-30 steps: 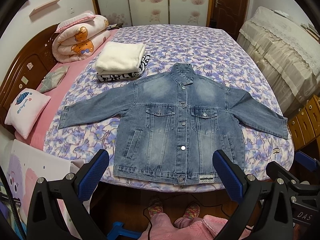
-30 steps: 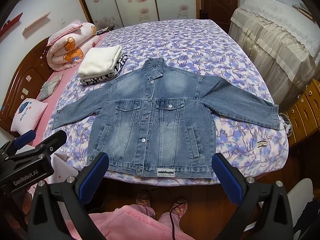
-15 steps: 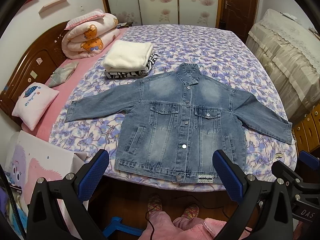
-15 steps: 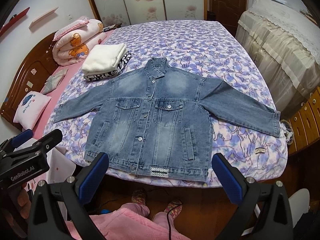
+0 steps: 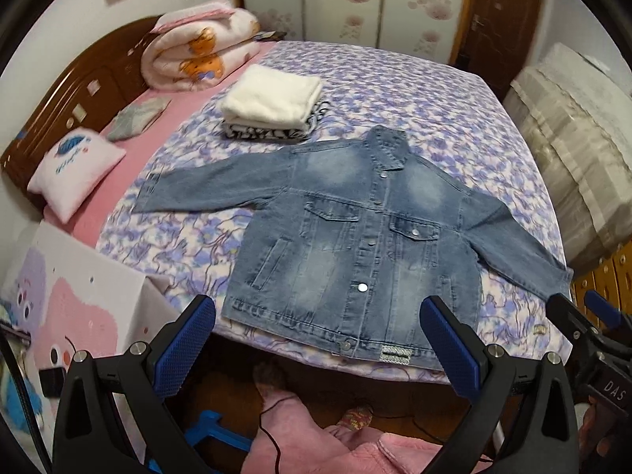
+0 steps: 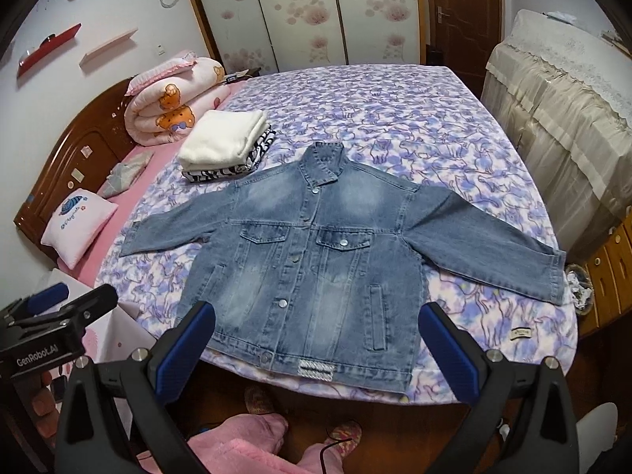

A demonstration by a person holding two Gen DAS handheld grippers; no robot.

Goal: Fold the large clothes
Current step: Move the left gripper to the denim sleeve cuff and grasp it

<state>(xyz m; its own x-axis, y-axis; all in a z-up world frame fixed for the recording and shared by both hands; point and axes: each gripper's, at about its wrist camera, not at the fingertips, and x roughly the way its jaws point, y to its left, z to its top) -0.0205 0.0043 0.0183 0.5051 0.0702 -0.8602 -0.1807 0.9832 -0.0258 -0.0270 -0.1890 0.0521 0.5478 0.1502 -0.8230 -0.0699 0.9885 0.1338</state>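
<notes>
1. Currently the left gripper (image 5: pixel 318 339) is spread wide with nothing between its fingers; the right gripper (image 6: pixel 316 345) is likewise wide apart and holds nothing. Neither touches cloth.
2. Ahead of both finger pairs lies the denim jacket (image 6: pixel 312 260), front up, buttoned, sleeves spread to either side, on the bed (image 6: pixel 395 118). Its hem sits at the bed edge, nearest the fingertips; the collar points away.
3. Step, by my judgement: approach before the first fold. No fold made yet.
4. Risk: the hem lies right at the mattress edge, so a pull toward the fingers could drag the jacket off onto the floor.
5. Risk: denim is stiff and thick; a pinch on one layer only could leave the back panel behind and skew the fold.
6. Risk: the left sleeve ends near the stack of folded clothes (image 5: pixel 272 106); a wide sweep might knock it.
7. Surface: soft purple-patterned cover, likely to rumple under sliding cloth.
8. Room: rolled quilt (image 6: pixel 173 102) and pillow (image 5: pixel 75 173) beyond the left fingers, wardrobe doors (image 6: pixel 300 12) beyond the bed.
</notes>
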